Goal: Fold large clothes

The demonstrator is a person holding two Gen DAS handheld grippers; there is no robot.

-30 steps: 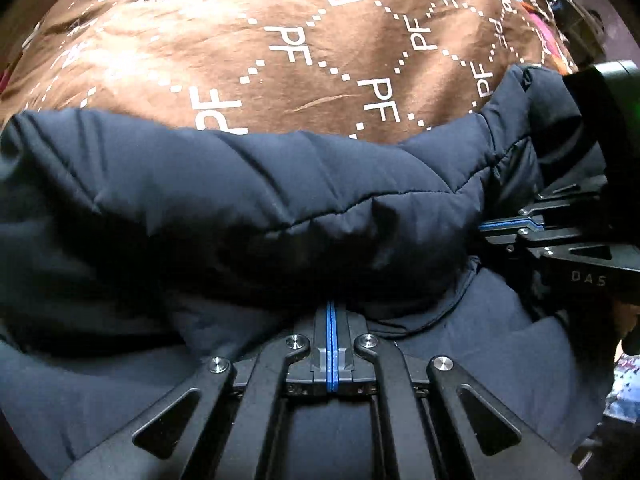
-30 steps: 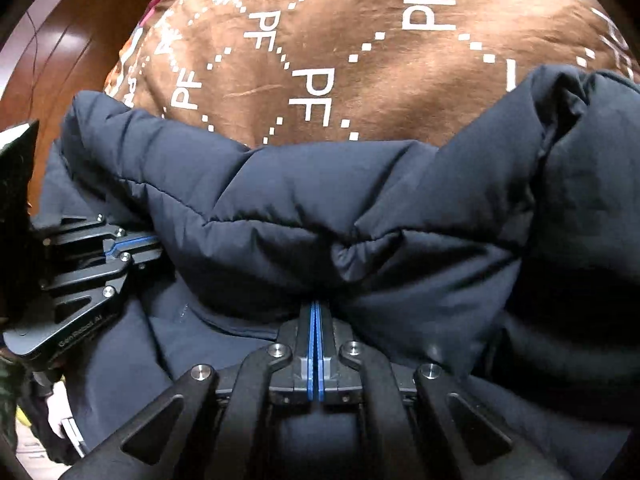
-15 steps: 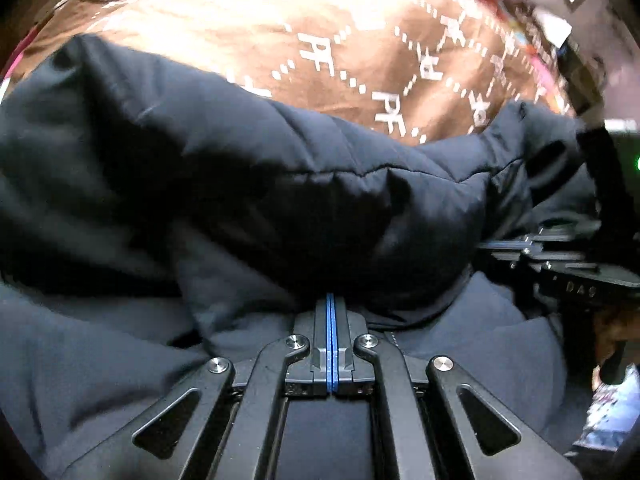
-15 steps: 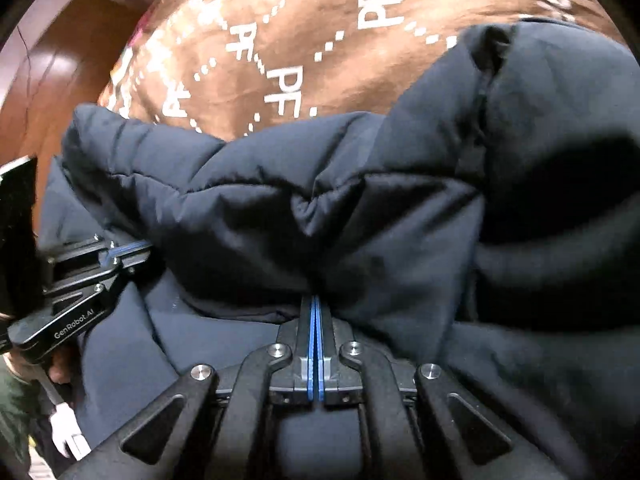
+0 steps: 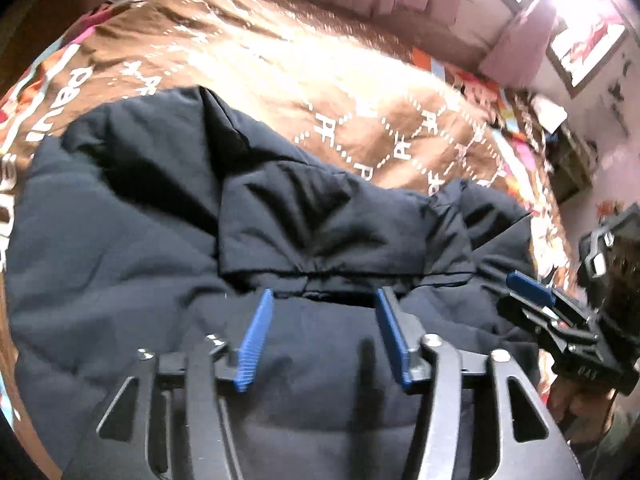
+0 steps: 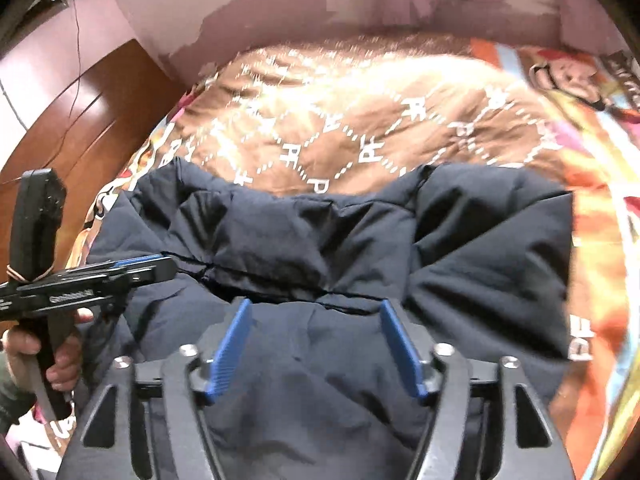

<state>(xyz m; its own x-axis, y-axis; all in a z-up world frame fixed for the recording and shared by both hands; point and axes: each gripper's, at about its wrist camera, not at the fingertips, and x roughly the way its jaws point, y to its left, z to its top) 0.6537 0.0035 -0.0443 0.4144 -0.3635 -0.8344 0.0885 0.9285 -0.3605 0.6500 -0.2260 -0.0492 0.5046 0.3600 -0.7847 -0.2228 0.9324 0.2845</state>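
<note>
A puffy dark navy quilted jacket [image 5: 168, 240] of smooth matte fabric lies folded on a bed, on a brown bedspread with white dotted diamonds and letters [image 5: 320, 92]. The jacket's padded panels bulge in soft rounded ridges, and a thick folded-over band runs across it, ending in a dark stitched seam just ahead of both sets of fingers. Around the brown cloth the bed shows a bright border of orange and mixed colours, blurred in both views.

The left gripper [image 5: 324, 334] is black metal with ribbed blue pads on its fingers [image 5: 256, 340]. Its jaws have just been opening and stand well apart above the jacket, with only the navy fabric lying under the gap; the pads press on nothing. The right gripper [image 6: 316, 350], of the same build, has also just been opening; its fingers [image 6: 230, 344] are spread wide over the jacket and hold nothing. A hand [image 6: 48, 356] grips the left tool's handle at the left edge of the right wrist view, beside a reddish-brown wooden panel [image 6: 76, 120].
</note>
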